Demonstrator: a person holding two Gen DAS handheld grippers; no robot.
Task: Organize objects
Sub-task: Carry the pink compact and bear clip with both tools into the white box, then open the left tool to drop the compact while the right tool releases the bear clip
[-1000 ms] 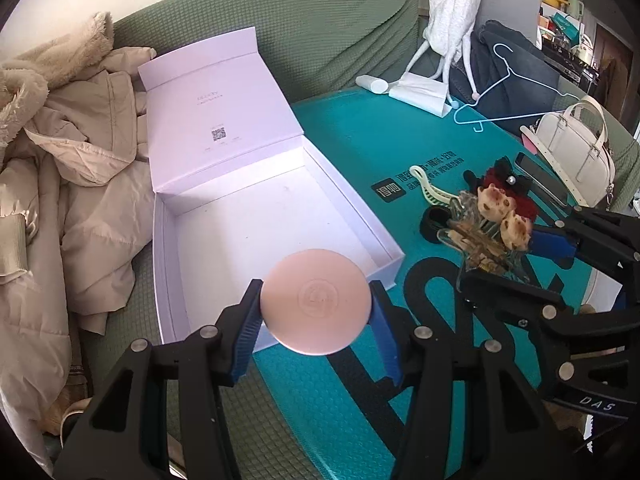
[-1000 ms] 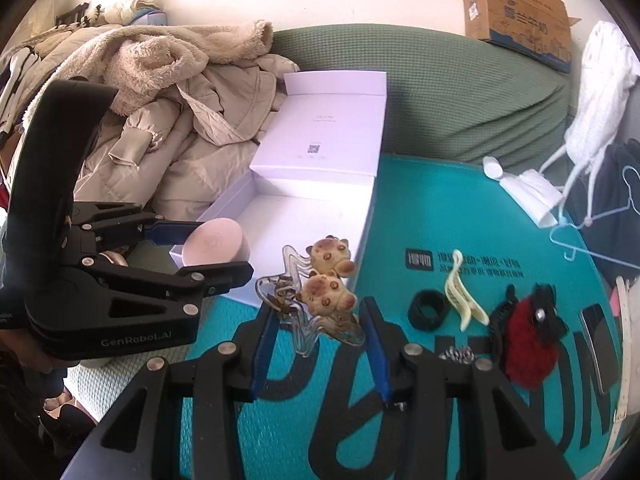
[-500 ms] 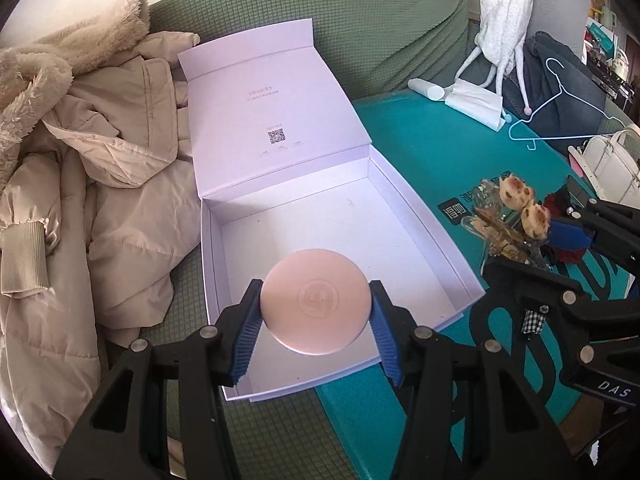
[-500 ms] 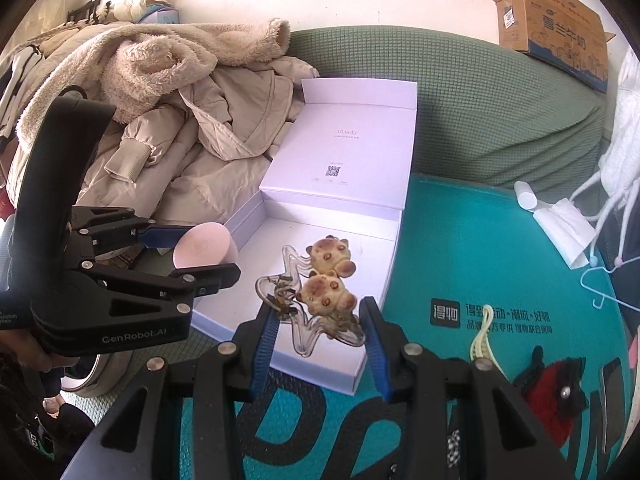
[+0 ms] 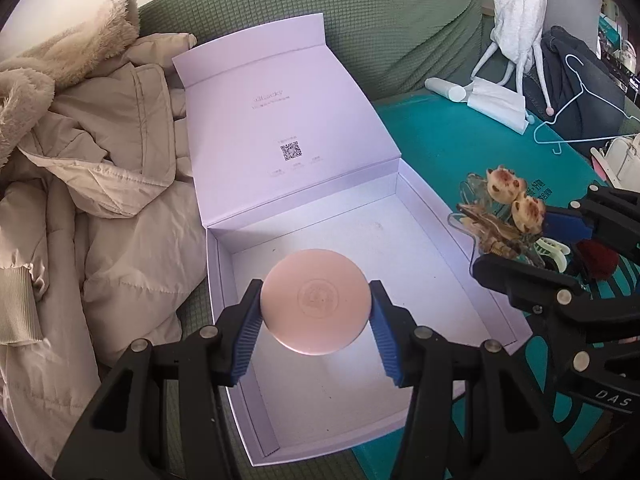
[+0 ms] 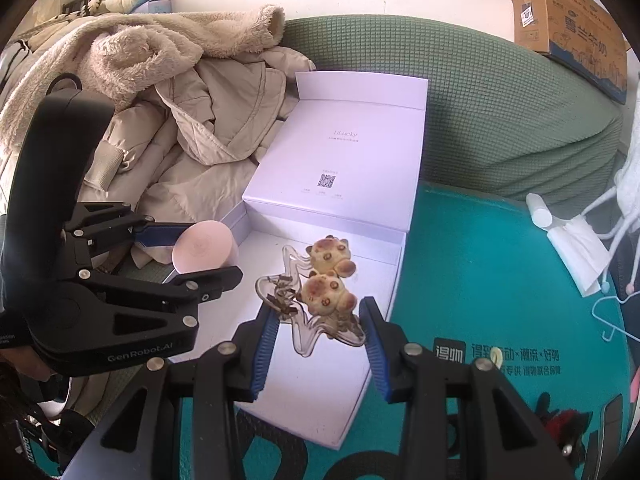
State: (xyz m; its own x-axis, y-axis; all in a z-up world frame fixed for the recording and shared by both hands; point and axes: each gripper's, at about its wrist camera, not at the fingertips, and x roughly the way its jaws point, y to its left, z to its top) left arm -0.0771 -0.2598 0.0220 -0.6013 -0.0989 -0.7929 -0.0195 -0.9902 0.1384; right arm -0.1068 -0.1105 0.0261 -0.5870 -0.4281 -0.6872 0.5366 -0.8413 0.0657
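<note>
Our left gripper clamps a round pink compact; our right gripper pinches a clear hair claw with two plush bears. Below both lies the open white box.

Bright daylight, sharp focus — fisheye-bent edges, dark corners.

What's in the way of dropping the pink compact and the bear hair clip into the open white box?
Nothing visible. The box lies open with its lid folded back and a bare floor. The left gripper holds the pink compact over it; the right gripper holds the bear hair clip over it, apart from the compact.
</note>
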